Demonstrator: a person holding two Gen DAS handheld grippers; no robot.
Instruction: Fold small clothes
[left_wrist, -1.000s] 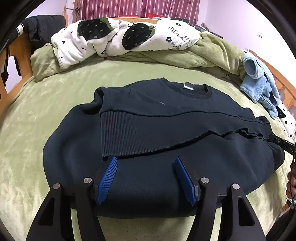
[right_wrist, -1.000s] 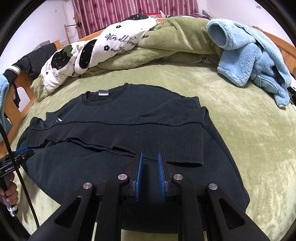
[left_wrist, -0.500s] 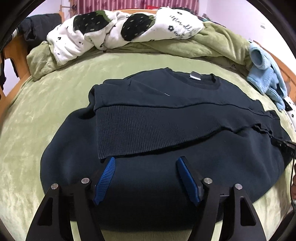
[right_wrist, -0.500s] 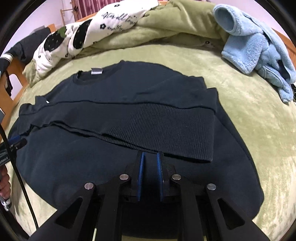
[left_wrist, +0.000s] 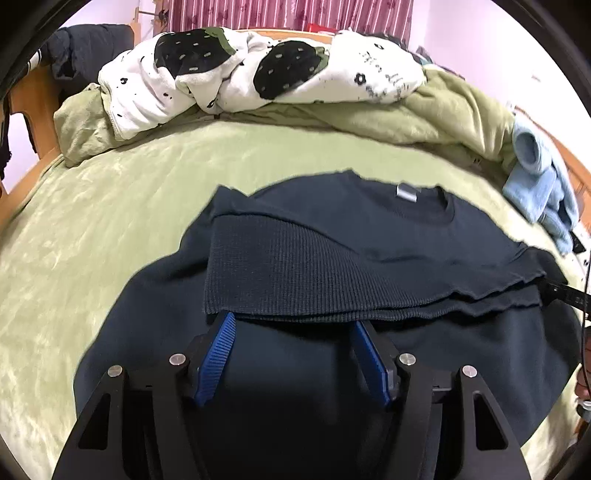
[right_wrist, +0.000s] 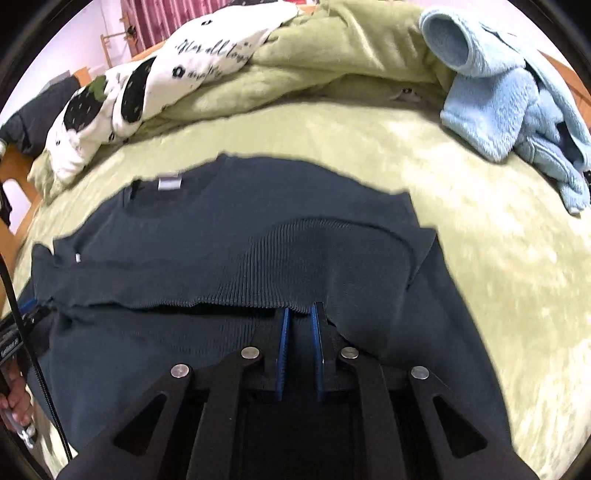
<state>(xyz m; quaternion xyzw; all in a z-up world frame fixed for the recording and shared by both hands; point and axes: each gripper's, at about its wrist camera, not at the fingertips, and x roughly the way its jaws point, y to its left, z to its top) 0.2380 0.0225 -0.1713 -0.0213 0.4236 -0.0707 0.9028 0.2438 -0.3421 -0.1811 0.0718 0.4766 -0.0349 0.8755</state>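
A dark navy sweatshirt (left_wrist: 388, 229) (right_wrist: 221, 221) lies flat on the green bed cover (left_wrist: 92, 240), its ribbed hem (left_wrist: 295, 277) (right_wrist: 280, 266) folded up toward the collar. My left gripper (left_wrist: 292, 322) stands at the hem's near edge with its jaws closing. Its left fingertip is tucked under the hem's corner, and the pads press on nothing. My right gripper (right_wrist: 300, 310) is nearly closed at the hem's right part. Its tips are hidden under the hem's edge, and the cloth rises in a wrinkle beside them. Each gripper shows at the other view's edge.
A white strawberry-print blanket (left_wrist: 258, 74) and a green quilt (left_wrist: 443, 110) are heaped at the far side. A light blue fleece garment (right_wrist: 498, 99) lies at the right. The wooden bed frame (left_wrist: 33, 107) with dark clothes borders the left. A hand (right_wrist: 14, 402) shows low left.
Both grippers moved forward over the sweatshirt to the hem's near edge. The right jaws narrowed, and their tips now sit under the hem. The ribbed band has bulged upward.
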